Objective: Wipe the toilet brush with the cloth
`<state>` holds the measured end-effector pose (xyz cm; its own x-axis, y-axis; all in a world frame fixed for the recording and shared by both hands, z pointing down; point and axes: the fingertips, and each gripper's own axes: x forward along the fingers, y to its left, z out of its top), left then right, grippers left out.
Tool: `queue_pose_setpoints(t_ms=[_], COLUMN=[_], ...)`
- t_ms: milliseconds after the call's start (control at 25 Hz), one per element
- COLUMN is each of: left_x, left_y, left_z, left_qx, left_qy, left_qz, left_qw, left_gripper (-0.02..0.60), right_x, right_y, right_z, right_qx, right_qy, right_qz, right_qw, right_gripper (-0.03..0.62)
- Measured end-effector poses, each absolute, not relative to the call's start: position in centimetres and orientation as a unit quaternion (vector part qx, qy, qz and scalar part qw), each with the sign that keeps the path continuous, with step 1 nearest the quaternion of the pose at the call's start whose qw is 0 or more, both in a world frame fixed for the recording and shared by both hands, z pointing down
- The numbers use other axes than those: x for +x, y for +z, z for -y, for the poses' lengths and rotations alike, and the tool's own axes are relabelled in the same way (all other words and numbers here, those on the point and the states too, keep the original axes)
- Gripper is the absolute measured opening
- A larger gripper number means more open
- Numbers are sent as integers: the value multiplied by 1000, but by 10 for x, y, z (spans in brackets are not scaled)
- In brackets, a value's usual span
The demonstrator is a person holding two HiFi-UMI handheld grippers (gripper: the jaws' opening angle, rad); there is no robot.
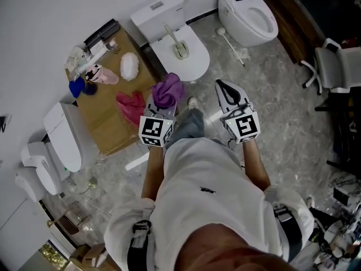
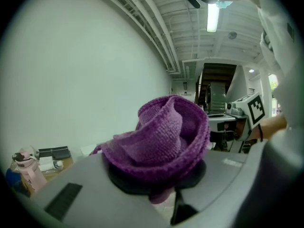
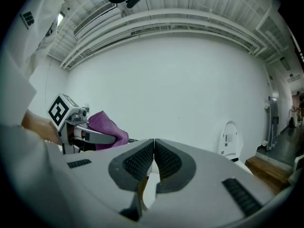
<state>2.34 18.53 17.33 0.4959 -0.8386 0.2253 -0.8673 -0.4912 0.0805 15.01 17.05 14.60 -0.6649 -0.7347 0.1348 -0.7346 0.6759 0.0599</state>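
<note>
1. Three white toilets are in view. The middle toilet [image 1: 189,61], lid down, stands straight ahead. A second toilet [image 1: 248,16] stands open at far right. A third toilet [image 1: 65,134] sits left of the table.
2. One brown table [image 1: 110,126] stands just beside the middle toilet's left side, and its right edge narrows the approach.
3. One office chair [image 1: 333,66] sits well off to the right. The floor [image 1: 271,95] between it and the toilets is open, save for one long-handled white tool [image 1: 231,45].
4. There are two grippers. The left gripper [image 2: 159,182] is pinching the cloth. The right gripper [image 3: 154,148] has its pads pressed together on nothing.
5. There are two cloths. The purple cloth [image 2: 164,137] is bunched over the left jaws, near the middle toilet's front rim. A red cloth [image 1: 131,106] lies on the table.
6. One toilet brush [image 1: 179,48] lies flat on the middle toilet's lid. Its long axis is diagonal, with the handle far-left and the head near-right.
</note>
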Motion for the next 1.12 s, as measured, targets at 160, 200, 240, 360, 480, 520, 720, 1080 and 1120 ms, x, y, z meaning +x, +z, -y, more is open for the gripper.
queue_pose_setpoints(t_ms=[160, 200, 240, 360, 480, 520, 720, 1080, 1120], left_x=[14, 11, 9, 1, -8, -10, -21, -34, -35], left_y=[189, 194, 199, 215, 229, 234, 258, 303, 308], left_z=[-140, -129, -118, -87, -56, -47, -12, 30, 34], left_qx=[854, 852, 850, 844, 838, 836, 829, 815, 814], left_qy=[83, 88, 92, 97, 95, 95, 95, 99, 100], left_qz=[505, 507, 509, 515, 522, 524, 529, 538, 539], left_qw=[98, 99, 100, 114, 128, 133, 155, 191, 194], left_gripper=[87, 87, 87, 87, 87, 87, 87, 87, 87], right_x=[133, 128, 123, 111, 99, 96, 82, 69, 67], right_y=[157, 160, 163, 176, 189, 192, 208, 250, 255], right_z=[-124, -112, -101, -69, -37, -27, 9, 53, 57], right_qx=[384, 378, 373, 362, 351, 347, 333, 320, 317], right_qy=[2, 2, 2, 6, 13, 14, 20, 30, 32], right_qz=[919, 922, 923, 926, 930, 931, 934, 933, 933], right_qw=[86, 88, 93, 105, 111, 114, 129, 165, 165], right_gripper=[-3, -3, -3, -3, -3, -3, -3, -2, -2])
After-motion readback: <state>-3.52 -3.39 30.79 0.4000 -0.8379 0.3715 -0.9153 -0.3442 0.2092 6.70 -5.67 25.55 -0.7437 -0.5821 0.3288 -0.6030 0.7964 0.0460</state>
